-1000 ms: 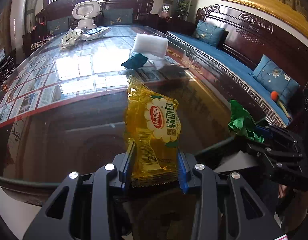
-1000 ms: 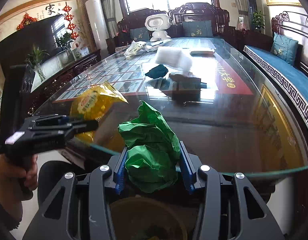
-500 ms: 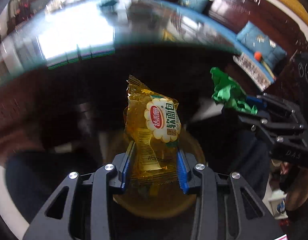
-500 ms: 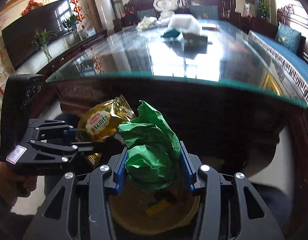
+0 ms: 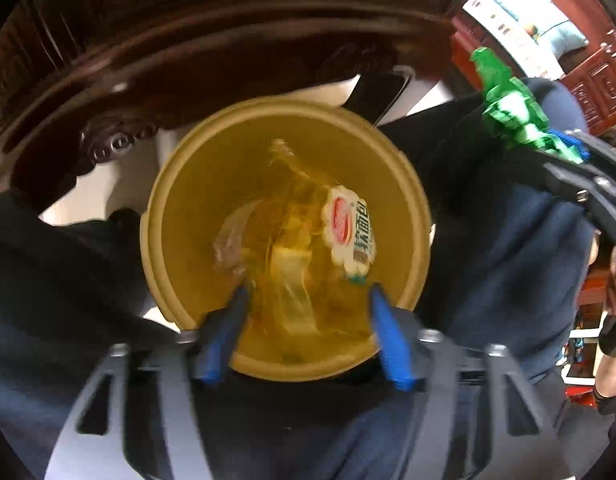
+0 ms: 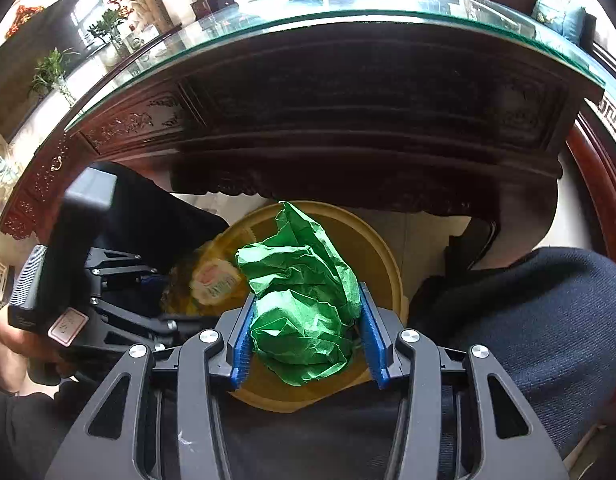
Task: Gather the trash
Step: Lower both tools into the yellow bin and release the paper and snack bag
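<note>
A yellow snack wrapper [image 5: 308, 240] lies blurred between the jaws of my left gripper [image 5: 308, 304], right above the round yellow bin [image 5: 187, 168]. Those jaws are opening and the blue pads [image 5: 235, 308] stand off the wrapper. My right gripper [image 6: 305, 320] is shut on a crumpled ball of green paper [image 6: 303, 296], held over the same bin [image 6: 388, 256]. In the right wrist view the wrapper [image 6: 215, 280] shows to the left, just inside the bin. The green paper [image 5: 512, 108] also appears at the upper right of the left wrist view.
The bin stands on the floor under the carved dark wooden table [image 6: 348, 80] with its glass top. A person's legs in dark trousers [image 6: 548, 320] flank the bin on both sides. A hand [image 6: 7, 348] holds the left gripper's handle.
Both grippers have sunk from table height and tipped down over the bin. The left jaws have spread and the wrapper has come loose. The right grip on the green paper is unchanged.
</note>
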Demonstrator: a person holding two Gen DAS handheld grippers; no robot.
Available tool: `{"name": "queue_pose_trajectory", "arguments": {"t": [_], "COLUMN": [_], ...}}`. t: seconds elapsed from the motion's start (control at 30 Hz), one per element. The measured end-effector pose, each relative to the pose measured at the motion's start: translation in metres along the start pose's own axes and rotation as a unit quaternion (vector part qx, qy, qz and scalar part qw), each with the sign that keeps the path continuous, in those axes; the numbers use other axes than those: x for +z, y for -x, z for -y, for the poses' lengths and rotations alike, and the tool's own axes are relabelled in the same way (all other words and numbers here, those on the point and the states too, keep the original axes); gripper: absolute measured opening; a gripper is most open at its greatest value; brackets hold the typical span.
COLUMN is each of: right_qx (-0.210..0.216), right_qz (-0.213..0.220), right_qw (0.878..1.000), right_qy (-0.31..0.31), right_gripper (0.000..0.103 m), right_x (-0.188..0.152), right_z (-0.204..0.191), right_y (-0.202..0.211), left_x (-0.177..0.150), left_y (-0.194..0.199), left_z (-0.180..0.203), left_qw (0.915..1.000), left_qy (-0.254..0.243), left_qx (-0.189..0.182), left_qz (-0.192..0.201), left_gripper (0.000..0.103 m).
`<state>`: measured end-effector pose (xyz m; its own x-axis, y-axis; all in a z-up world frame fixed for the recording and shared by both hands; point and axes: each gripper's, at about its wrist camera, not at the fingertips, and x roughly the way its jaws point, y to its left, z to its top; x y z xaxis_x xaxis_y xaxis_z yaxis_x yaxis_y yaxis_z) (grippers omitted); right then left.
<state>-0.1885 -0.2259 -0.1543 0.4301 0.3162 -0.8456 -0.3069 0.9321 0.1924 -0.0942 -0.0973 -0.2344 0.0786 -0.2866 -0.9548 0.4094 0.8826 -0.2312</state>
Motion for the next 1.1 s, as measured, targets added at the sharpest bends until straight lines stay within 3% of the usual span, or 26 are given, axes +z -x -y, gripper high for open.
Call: {"name": "queue_pose_trajectory", "arguments": {"t": [0.73, 0.9, 1.1], "right_qx": [0.028, 0.021, 0.026], "right_qz": [-0.051, -0.057, -0.062], "right_qw": [0.998, 0.998, 0.998], "right_qy": [0.005, 0.004, 0.002], "right_gripper": [0.047, 0.058, 0.058], "right_x": [-0.003, -0.003, -0.003], "right_z": [-0.007, -0.008, -0.008], "right_y": [-0.034, -0.038, -0.039], "left_x": [-0.002, -0.003, -0.002], "left_y": [-0.013, -0.010, -0.011], "left_z": [-0.014, -0.017, -0.017], "left_qw": [0.9993, 0.9994, 0.9993], "left_qy": [0.001, 0.000, -0.002], "left_qx": [0.029, 0.029, 0.029], "left_qz": [-0.022, -0.019, -0.021], "left_gripper": [0.069, 0.069, 0.070]}}
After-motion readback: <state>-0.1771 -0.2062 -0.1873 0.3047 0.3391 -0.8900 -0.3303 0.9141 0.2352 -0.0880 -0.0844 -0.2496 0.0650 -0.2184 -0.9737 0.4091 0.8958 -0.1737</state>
